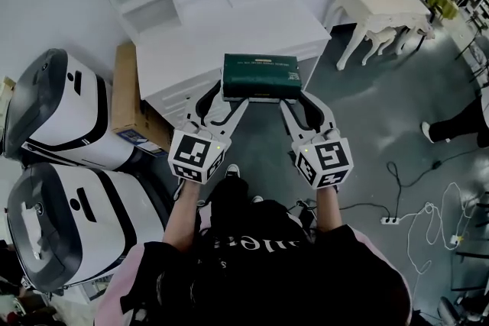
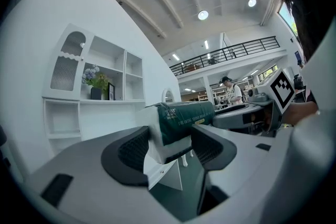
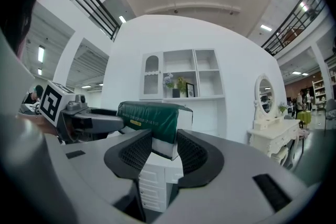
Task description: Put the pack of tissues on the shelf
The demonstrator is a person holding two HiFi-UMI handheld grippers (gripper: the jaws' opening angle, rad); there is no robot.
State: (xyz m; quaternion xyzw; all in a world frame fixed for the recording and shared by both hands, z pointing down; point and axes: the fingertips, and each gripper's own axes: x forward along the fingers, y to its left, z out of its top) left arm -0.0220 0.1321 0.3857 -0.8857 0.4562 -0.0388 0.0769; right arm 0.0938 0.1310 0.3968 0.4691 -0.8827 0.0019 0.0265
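Observation:
A dark green pack of tissues [image 1: 260, 77] with white ends hangs in the air just in front of the white cabinet's top [image 1: 229, 42]. My left gripper [image 1: 223, 98] is shut on its left end, and my right gripper [image 1: 293, 98] is shut on its right end. In the left gripper view the pack [image 2: 186, 118] sits pinched between the dark pads [image 2: 134, 149]. The right gripper view shows the pack [image 3: 149, 118] clamped between that gripper's pads [image 3: 191, 152]. Behind it stands the white shelf unit [image 3: 184, 76], with a plant and a small frame on it.
A cardboard box [image 1: 130, 99] leans at the cabinet's left. Two white-and-black pod machines [image 1: 61, 111] fill the left side. A white dressing table [image 1: 382, 4] with a mirror stands at the right. Cables and a power strip [image 1: 390, 220] lie on the floor, near a person's foot [image 1: 451, 126].

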